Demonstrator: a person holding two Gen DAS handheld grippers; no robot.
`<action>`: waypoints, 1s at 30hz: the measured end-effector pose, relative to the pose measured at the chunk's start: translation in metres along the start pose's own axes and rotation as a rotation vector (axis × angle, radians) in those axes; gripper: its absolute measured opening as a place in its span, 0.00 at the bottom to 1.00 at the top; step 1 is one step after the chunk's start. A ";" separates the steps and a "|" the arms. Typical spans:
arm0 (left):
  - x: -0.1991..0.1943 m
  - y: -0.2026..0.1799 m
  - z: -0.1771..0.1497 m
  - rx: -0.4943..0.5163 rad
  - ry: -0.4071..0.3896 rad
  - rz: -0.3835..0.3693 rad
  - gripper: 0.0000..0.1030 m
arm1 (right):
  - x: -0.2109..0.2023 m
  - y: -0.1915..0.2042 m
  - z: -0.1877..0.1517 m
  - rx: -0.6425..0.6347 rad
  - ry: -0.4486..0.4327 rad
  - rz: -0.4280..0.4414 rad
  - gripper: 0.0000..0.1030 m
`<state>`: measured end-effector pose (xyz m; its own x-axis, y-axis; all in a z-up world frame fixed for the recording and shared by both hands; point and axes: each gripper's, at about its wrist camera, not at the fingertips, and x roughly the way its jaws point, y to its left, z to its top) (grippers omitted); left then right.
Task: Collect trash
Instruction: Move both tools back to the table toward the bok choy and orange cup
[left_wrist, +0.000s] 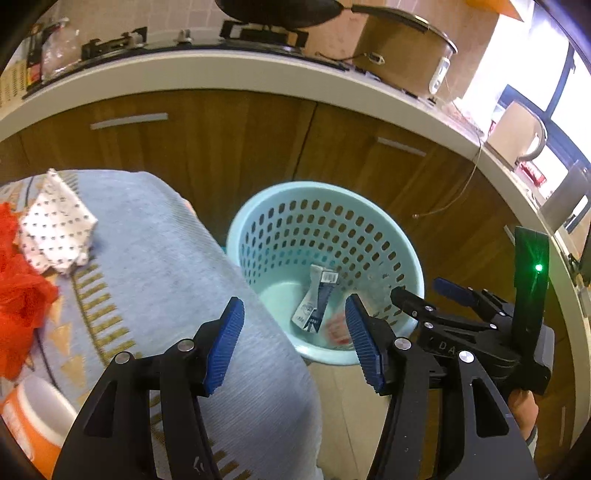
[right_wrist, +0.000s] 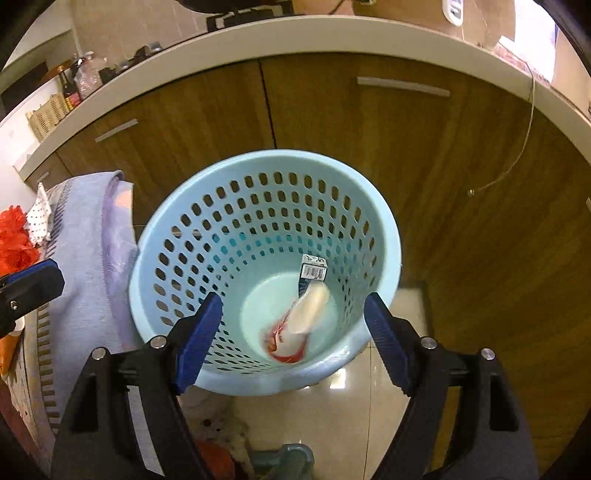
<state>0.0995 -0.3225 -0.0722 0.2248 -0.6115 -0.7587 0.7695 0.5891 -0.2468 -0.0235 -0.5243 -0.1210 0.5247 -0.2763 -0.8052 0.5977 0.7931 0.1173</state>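
Observation:
A light blue perforated waste basket (left_wrist: 388, 236) (right_wrist: 207, 206) stands on the floor by wooden cabinets. Inside lie a small carton with a barcode (left_wrist: 317, 295) (right_wrist: 313, 271) and a blurred white-and-red wrapper (right_wrist: 295, 328). My right gripper (right_wrist: 293, 338) is open and empty right above the basket; it also shows in the left wrist view (left_wrist: 424, 299). My left gripper (left_wrist: 295, 343) is open and empty over the edge of a cloth-covered table (left_wrist: 155, 266). On the table lie a red plastic bag (left_wrist: 18, 291), a dotted white paper (left_wrist: 55, 232) and an orange-white cup (left_wrist: 33, 417).
Brown cabinet doors (right_wrist: 406, 155) with metal handles stand behind the basket under a white countertop (left_wrist: 221, 74) with a stove, pan and rice cooker (left_wrist: 402, 48). A thin cord (right_wrist: 524, 140) hangs from the counter at the right. Glossy floor tiles (right_wrist: 332, 413) lie below.

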 end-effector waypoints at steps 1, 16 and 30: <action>-0.005 0.001 -0.001 -0.002 -0.008 0.000 0.54 | -0.002 0.002 0.001 -0.004 -0.006 0.000 0.75; -0.117 0.053 -0.038 -0.066 -0.195 0.113 0.57 | -0.058 0.101 -0.001 -0.161 -0.130 0.164 0.76; -0.205 0.198 -0.077 -0.281 -0.291 0.378 0.56 | -0.092 0.270 -0.063 -0.447 -0.082 0.451 0.76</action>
<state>0.1596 -0.0400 -0.0119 0.6407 -0.4274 -0.6378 0.4230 0.8898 -0.1713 0.0512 -0.2510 -0.0513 0.7210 0.1109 -0.6840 0.0059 0.9861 0.1660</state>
